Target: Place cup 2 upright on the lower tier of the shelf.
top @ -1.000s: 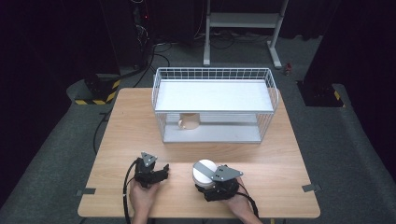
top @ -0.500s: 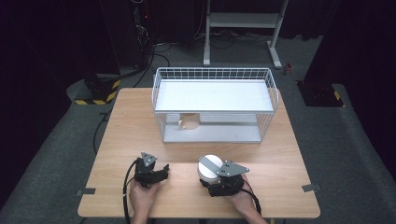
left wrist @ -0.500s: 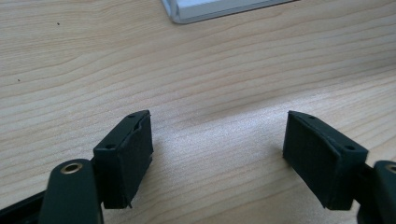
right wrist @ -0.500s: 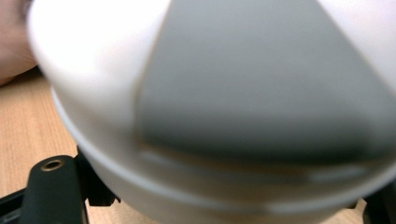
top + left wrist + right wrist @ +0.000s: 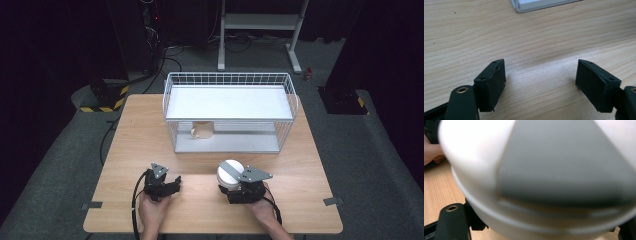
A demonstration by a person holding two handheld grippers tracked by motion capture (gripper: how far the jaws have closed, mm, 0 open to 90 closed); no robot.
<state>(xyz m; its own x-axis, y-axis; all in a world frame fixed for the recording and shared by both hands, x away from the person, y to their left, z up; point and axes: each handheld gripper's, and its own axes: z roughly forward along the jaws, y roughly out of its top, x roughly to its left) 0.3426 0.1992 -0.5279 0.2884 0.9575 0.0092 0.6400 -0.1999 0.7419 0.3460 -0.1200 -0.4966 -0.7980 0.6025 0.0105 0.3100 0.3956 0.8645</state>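
Left claw (image 5: pixel 176 183): held in the person's left hand (image 5: pixel 151 212) at the near edge of the counter (image 5: pixel 140 140); jaws spread wide apart, nothing between them. The left gripper view (image 5: pixel 540 82) shows bare wood grain in the gap.
Right claw (image 5: pixel 227 186): held in the person's right hand (image 5: pixel 264 210), near the front of the counter, right of centre; grey three-cornered plate on top. Jaws clamped on the white bowl.
White bowl (image 5: pixel 229 173): gripped at the right claw, at its forward left side; flat round face turned upward in the high view. In the right gripper view the white bowl (image 5: pixel 474 157) looms very close and blurred, with a grey shaded area across the middle. Whether it touches the counter cannot be told.
Spacing: the two claws are well apart, left and right of the counter's middle.
Wire rack (image 5: pixel 228 80): white, on the far half of the counter, with a flat white shelf on top.
Beige cup (image 5: pixel 203 130): under the shelf, inside the wire rack, toward its left side.
Floor (image 5: pixel 370 145): grey, around the counter; dark beyond.
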